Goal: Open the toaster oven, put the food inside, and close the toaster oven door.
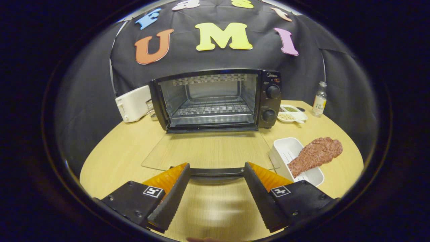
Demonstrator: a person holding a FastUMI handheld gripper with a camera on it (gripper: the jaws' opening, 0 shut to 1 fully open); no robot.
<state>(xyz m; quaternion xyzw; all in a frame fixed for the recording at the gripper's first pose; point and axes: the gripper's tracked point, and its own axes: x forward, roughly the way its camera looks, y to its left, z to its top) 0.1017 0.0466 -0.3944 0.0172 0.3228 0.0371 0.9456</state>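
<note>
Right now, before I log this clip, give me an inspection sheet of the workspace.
Surface: round wooden table, bare ahead of the fingers.
Job's things: toaster oven, glass door folded down flat, handle between the fingertips, wire rack empty; meat piece resting across a white tray, right of the door.
Clutter: white toaster left of the oven; divided snack dish and small bottle to its right.
Grippers: gripper open, fingers either side of the handle, not pressing it.
Cables: nothing seen.
Surroundings: black cloth wall.
</note>
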